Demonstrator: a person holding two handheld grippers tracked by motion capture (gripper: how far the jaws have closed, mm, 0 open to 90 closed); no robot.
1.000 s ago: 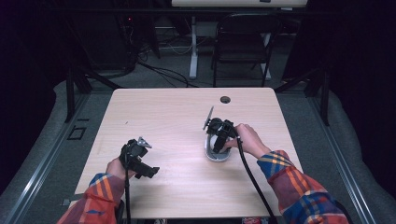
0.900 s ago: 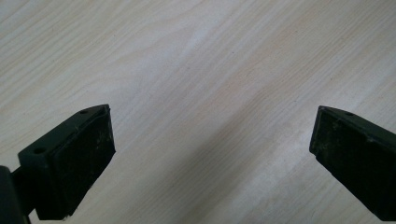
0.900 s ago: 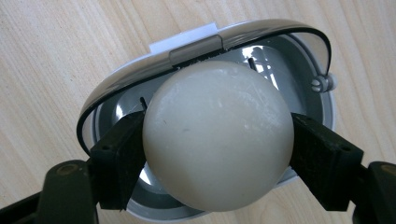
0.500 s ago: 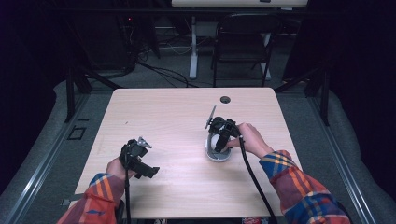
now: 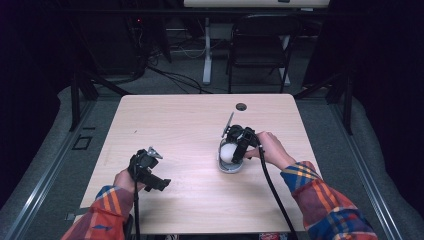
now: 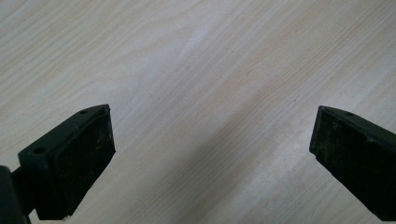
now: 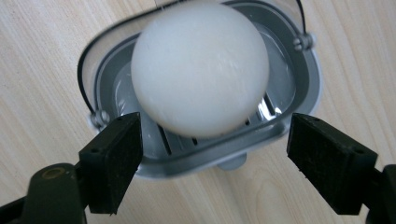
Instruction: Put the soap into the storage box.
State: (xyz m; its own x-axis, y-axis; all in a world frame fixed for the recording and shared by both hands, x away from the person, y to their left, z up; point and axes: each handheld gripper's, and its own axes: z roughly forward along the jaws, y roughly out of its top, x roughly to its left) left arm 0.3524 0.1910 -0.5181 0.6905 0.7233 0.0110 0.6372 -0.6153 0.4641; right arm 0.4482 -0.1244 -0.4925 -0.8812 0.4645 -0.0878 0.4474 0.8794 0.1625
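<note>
**White egg resting in grey slicer, right jaws parted around it**

Plaid flannel sleeves in orange, blue and yellow enter at the near edge of the pale wooden table (image 5: 190, 130) in the high view. Nearest, the person's left hand (image 5: 125, 179) sits low over the near-left part of the tabletop, wrist roughly level, holding the left gripper (image 5: 150, 172) with its black body angled toward the table's middle. In the left gripper view its two black jaws stand wide apart with bare wood grain between them; they grip nothing and touch nothing that can be seen.

Farther in, right of centre, the right forearm reaches forward and inward, and the right hand (image 5: 267, 150) tilts the right gripper (image 7: 212, 154) steeply down. Its jaws have just been opening. In the right gripper view they stand partly spread, one to each side of the near rim of a grey plastic egg slicer (image 7: 187, 161) with wire bails, and appear clear of it, though the contact at the rim is hard to judge. A smooth white egg (image 7: 201, 70) lies in the slicer's slotted cradle, beyond the pads and not pinched by them.

Beyond, near the far edge, is a small dark round grommet (image 5: 241, 106).
</note>
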